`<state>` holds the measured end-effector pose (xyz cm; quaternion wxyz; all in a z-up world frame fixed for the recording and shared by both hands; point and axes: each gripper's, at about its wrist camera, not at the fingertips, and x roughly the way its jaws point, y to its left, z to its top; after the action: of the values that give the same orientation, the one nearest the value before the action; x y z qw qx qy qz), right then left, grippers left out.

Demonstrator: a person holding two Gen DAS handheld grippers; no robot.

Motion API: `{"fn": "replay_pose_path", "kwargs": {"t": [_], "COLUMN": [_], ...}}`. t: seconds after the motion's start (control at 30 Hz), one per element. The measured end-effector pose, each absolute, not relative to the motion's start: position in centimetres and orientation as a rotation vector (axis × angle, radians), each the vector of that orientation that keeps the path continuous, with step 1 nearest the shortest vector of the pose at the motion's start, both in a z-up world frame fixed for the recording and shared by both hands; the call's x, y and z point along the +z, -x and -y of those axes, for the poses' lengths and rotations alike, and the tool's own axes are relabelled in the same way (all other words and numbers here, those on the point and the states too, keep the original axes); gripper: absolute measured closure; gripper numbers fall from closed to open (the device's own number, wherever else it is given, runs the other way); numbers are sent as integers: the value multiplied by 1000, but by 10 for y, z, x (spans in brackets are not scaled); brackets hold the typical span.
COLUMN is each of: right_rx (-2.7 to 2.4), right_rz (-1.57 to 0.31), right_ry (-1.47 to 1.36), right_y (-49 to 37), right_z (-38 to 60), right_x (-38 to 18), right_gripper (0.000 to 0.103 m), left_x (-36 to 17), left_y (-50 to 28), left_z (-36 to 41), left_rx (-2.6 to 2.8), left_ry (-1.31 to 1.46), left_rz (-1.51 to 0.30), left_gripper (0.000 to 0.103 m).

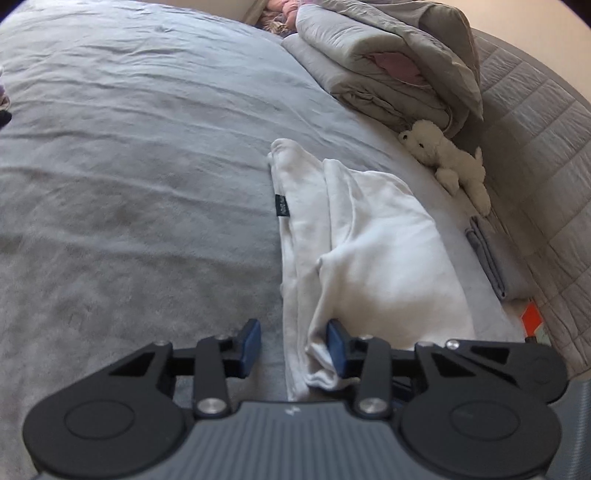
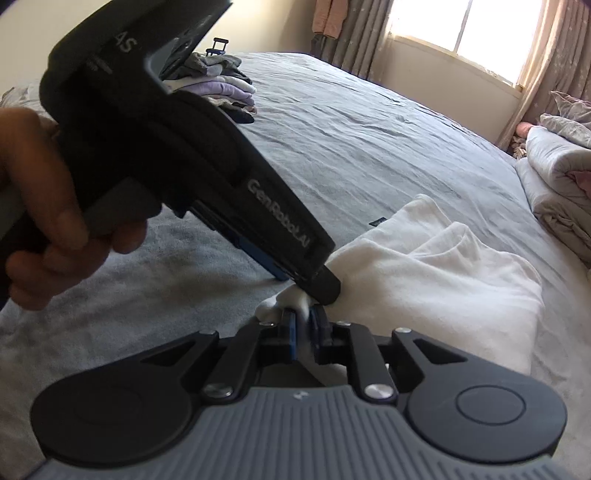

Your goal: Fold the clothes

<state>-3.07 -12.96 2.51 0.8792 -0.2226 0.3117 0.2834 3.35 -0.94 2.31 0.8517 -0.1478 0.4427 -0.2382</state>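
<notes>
A white garment (image 1: 373, 251) lies folded in a long strip on the grey bed cover (image 1: 129, 166), with a small black label (image 1: 280, 203) at its left edge. My left gripper (image 1: 293, 328) is open over its near corner. The cloth rests against the right pad (image 1: 335, 347) and stays apart from the left pad (image 1: 251, 347). In the right wrist view a hand (image 2: 48, 229) holds the left gripper (image 2: 303, 284), whose tip rests on the white garment (image 2: 443, 280). My right gripper (image 2: 304, 326) is shut on a bunched near corner of that garment.
A stack of folded clothes (image 2: 229, 92) sits on the far side of the bed. A folded duvet (image 1: 388, 66), a white plush toy (image 1: 447, 158) and a flat grey cloth (image 1: 487, 251) lie along the quilted headboard (image 1: 535, 129). A bright window (image 2: 461, 29) is behind.
</notes>
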Motion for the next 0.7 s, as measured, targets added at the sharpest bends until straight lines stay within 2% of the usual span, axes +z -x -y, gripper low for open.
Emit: {"fn": "replay_pose_path", "kwargs": {"t": [0.1,0.27,0.4,0.53,0.6,0.7], "right_rx": [664,552,554,535,527,515], "right_rz": [-663,-712,-856,-890,-891,-914], "right_ry": [493,275,274,212,191,198], "right_y": [36,12,3,-1,5,6], "right_z": [139,193,210,214,225,242], "right_x": [38,67,52,55,64,63], "right_gripper": [81,81,82,84,90,92], "left_x": [22,23,23,24,24,23], "left_y": [-33,-33,-33,-33,-34,-34], "left_z": [8,7,10,11,11,12], "left_rx": [-502,-503,-502,-503,-503,-506], "left_ry": [302,298,275,265,274,268], "left_rz": [-929,-934,-930,-924,-928,-927], "left_gripper": [64,64,64,64,64,64]}}
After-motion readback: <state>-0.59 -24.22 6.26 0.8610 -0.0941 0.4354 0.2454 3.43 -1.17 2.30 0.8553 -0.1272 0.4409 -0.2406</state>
